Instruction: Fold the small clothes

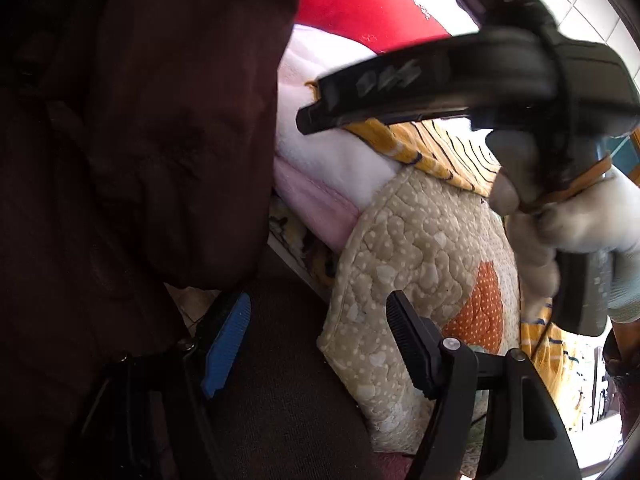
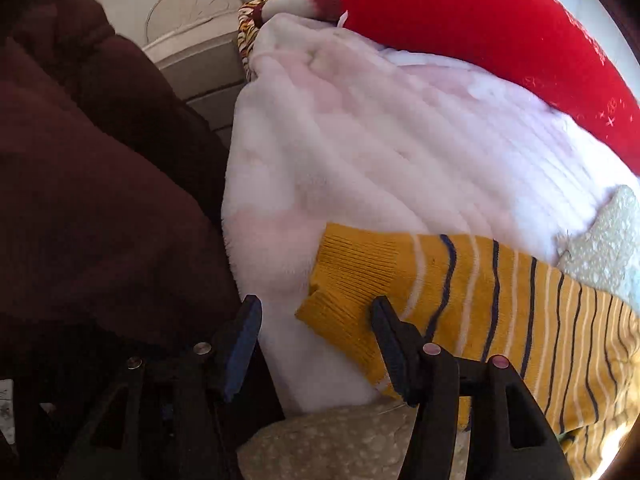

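Observation:
A mustard-yellow knit garment (image 2: 480, 300) with navy and white stripes lies across a white fleece blanket (image 2: 380, 140). Its ribbed cuff reaches between the fingers of my right gripper (image 2: 318, 344), close to the right finger. The jaws stand open and the pads do not press on the cuff. In the left wrist view the same garment (image 1: 440, 148) shows under the right gripper (image 1: 320, 108), which a white-gloved hand (image 1: 580, 220) holds. My left gripper (image 1: 316, 344) is open with nothing between its fingers, low over dark brown cloth beside a quilted beige cover (image 1: 420, 240).
A person's dark brown clothing (image 1: 140, 140) fills the left of both views. A red cushion (image 2: 500, 40) lies behind the blanket. A white carved bed frame (image 2: 192, 40) stands at the back left. The quilted cover (image 2: 340, 440) runs under the blanket's front edge.

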### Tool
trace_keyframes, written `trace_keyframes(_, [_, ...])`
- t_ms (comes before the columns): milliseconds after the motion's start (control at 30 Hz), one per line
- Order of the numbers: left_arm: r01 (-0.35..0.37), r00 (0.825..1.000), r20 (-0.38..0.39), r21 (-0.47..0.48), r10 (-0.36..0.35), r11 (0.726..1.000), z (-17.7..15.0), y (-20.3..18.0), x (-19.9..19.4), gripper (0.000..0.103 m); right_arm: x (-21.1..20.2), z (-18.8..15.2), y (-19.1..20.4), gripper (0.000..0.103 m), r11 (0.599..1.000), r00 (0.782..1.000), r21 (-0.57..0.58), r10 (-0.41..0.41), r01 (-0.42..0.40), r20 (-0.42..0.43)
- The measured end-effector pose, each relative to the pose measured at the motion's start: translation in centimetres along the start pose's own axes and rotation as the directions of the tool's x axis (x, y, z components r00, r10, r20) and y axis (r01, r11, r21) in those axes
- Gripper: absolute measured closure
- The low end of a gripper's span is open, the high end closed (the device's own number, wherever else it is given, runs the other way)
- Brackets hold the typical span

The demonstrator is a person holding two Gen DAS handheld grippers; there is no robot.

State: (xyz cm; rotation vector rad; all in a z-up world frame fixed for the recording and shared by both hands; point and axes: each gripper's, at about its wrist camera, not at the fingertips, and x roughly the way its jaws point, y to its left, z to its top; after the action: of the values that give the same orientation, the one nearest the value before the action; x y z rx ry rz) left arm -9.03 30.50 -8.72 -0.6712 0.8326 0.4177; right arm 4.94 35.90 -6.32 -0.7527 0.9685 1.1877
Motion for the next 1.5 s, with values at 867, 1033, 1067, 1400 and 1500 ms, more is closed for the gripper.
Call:
trace_keyframes(867, [0.086,0.996,-0.048,0.325,-0.074,0.942,1.6,-14.6,0.5,0.033,-25.6,-41.0,-39.7,0.091,0.203,0.836,0.962,-0.546,0.183,-0.044])
trace_keyframes(1033, [0.108,0.993,-0.089,0.376,-0.08,0.92,1.5,-18.3,1.5,0.033,-25.1,-47.6,-39.0,0.076,0.116,0.86,0.992,-0.509,0.044,0.022])
trace_keyframes(1067, [0.105,0.993,-0.095,0.386,-0.073,0.916,1.6,-19.0,1.9,0.033,-25.3,-48.3,-38.5,0.069,0.117,0.857,0.993,-0.514,0.03,0.035])
trace_keyframes(1400, [0.2,0.975,-0.161,0.335,-0.153,0.921,5.4,-26.6,6.7,0.033,-26.1,-49.6,-32.5,0.067,0.279,0.862,0.959,-0.477,-0.037,0.172])
trace_keyframes(1500, [0.112,0.993,-0.082,0.376,-0.087,0.92,6.2,-28.7,9.0,0.033,-26.1,-47.2,-31.7,0.067,0.358,0.873,0.932,-0.433,-0.063,0.225])
